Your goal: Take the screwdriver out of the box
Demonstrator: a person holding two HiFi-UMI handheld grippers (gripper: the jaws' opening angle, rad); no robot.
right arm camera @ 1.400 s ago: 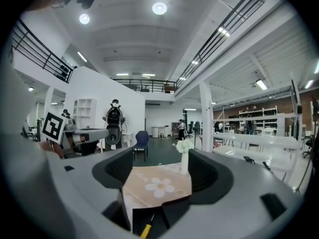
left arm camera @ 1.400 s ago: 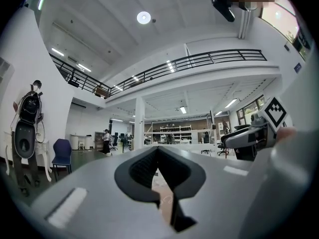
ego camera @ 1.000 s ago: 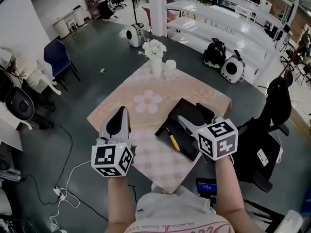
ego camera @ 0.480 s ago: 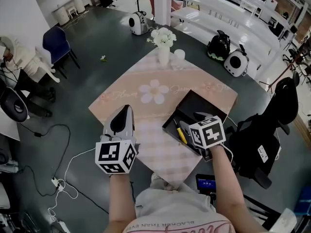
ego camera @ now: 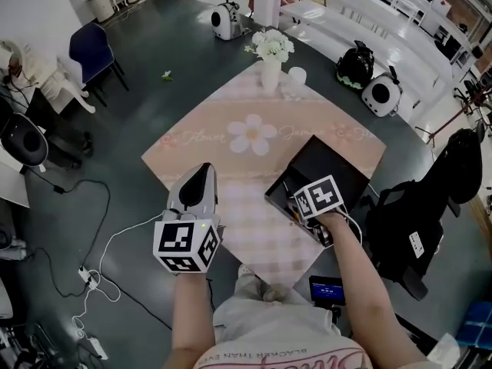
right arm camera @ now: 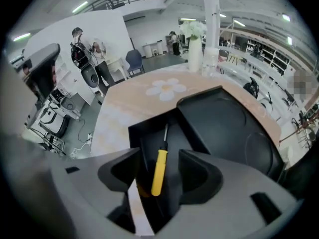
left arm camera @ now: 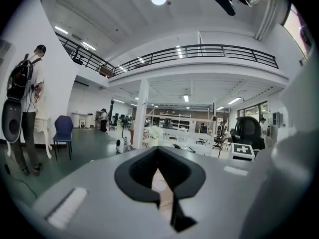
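Position of the grippers, head view: the left gripper (ego camera: 203,171) sits in the lower left-centre of the frame, over the near edge of the pink cloth-covered bench (ego camera: 231,167). Its white body points toward the top of the frame. The right gripper (ego camera: 294,204) sits right of centre and points steeply down into the black rectangular box (ego camera: 338,160), with its marker cube uppermost.

Left gripper state: in the left gripper view the two jaws meet at their tips and nothing lies between them. Only a sliver of the pink bench surface shows through the narrow slot behind the tips. The gripper is closed and empty.

Right gripper state: the jaws have just been closing, yet they stand apart in the right gripper view. The yellow-handled screwdriver (right arm camera: 158,172) lies between them with a dark gap on either side of the handle. Neither pad presses on the handle, so the gripper is open around the tool and does not grip it.

Location of the screwdriver: it rests on the floor of the box, in the narrow compartment at the lower left of the box as the right gripper view shows it. The thin metal shaft points toward the top of that frame.

Other items: a white vase of white flowers (ego camera: 270,60) stands at the far corner of the bench, well apart from the box.
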